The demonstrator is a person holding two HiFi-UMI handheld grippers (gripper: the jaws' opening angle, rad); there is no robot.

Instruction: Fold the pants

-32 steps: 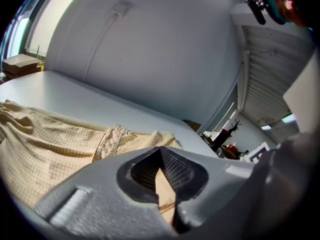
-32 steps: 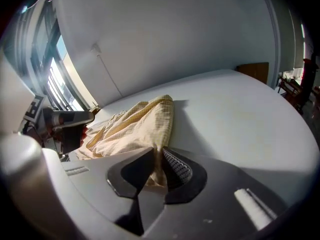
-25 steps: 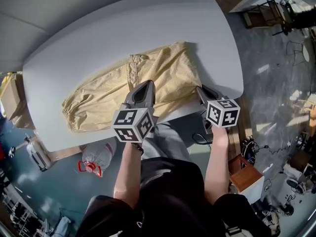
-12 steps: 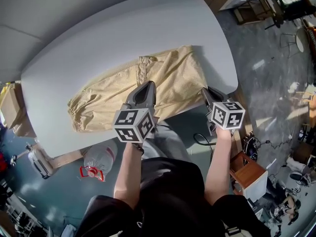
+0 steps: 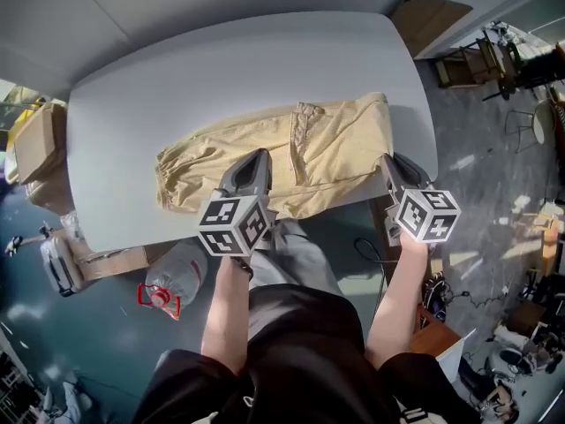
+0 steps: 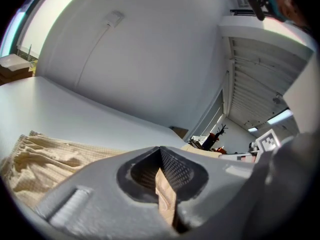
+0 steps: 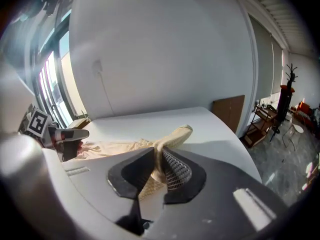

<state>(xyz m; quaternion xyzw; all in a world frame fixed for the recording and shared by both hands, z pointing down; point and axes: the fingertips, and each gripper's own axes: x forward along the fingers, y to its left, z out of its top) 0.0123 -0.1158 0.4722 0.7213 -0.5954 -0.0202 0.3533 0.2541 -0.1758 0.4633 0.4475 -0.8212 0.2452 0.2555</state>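
Bright daylight, sun patches on floor (image 5: pixel 494 201) — heavy fisheye warp, dark vignette in gripper views, fingers (image 6: pixel 90 204) soft up close

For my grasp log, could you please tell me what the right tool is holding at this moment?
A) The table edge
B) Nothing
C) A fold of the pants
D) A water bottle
C: the right gripper view shows the right tool shut on a raised fold of the pants.

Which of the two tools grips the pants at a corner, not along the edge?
The right tool: it pinches the near right corner of the pants; the left tool holds their near edge midway.
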